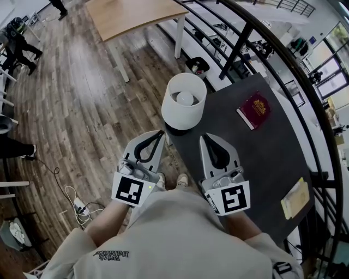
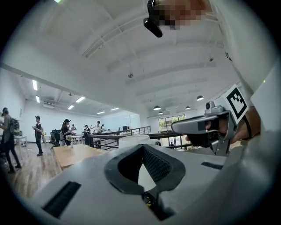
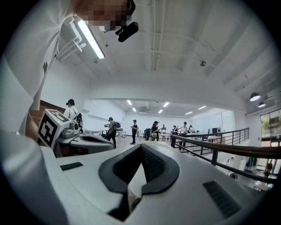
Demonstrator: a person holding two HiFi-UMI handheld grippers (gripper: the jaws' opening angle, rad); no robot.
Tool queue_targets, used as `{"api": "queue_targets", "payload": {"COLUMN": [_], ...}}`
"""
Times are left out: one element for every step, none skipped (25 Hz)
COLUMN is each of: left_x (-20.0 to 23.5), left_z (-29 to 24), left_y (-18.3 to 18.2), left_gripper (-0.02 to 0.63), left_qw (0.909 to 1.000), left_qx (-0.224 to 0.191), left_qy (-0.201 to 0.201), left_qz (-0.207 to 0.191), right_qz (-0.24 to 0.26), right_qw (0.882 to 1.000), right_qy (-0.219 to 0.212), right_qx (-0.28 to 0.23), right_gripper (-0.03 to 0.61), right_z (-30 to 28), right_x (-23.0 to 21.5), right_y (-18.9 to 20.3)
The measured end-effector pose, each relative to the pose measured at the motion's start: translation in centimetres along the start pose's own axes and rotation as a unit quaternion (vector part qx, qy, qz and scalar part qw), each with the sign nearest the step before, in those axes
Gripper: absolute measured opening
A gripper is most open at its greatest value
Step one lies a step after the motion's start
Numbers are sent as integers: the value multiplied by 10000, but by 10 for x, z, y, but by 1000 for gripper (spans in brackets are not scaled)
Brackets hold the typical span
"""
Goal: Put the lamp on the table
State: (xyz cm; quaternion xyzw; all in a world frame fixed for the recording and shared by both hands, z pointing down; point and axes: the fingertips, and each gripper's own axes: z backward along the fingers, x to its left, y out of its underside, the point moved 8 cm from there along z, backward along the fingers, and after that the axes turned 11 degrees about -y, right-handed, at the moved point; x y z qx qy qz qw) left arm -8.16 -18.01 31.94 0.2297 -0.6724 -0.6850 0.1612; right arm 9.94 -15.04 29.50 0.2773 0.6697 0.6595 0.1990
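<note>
A lamp (image 1: 184,103) with a white round shade and a bulb showing from above stands on the near-left corner of a dark table (image 1: 262,158). My left gripper (image 1: 160,133) is shut and empty, just left of the lamp's base, over the floor. My right gripper (image 1: 205,137) is shut and empty too, over the table just right of the base. Neither touches the lamp. In the left gripper view the shade (image 2: 131,140) rises just beyond the closed jaws of the left gripper (image 2: 142,147). The right gripper (image 3: 141,147) shows its jaws together in its own view.
A dark red booklet (image 1: 254,110) and a yellowish card (image 1: 295,198) lie on the dark table. A black railing (image 1: 305,92) runs along its far side. A wooden table (image 1: 136,16) stands farther off, and cables with a power strip (image 1: 76,204) lie on the wood floor at left.
</note>
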Motion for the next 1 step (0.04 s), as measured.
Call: {"api": "queue_targets", "payload": {"left_x": [-2], "left_z": [-2], "left_y": [1], "left_gripper": [5], "left_qw": [10000], "left_qx": [26], "left_qy": [54], "left_qz": [-44], "right_qz": [33], "right_qw": [10000], "right_qy": [3], "right_qx": [41], "right_gripper": [2], "right_z": [1], "right_x": [-1], "right_y": [-1]}}
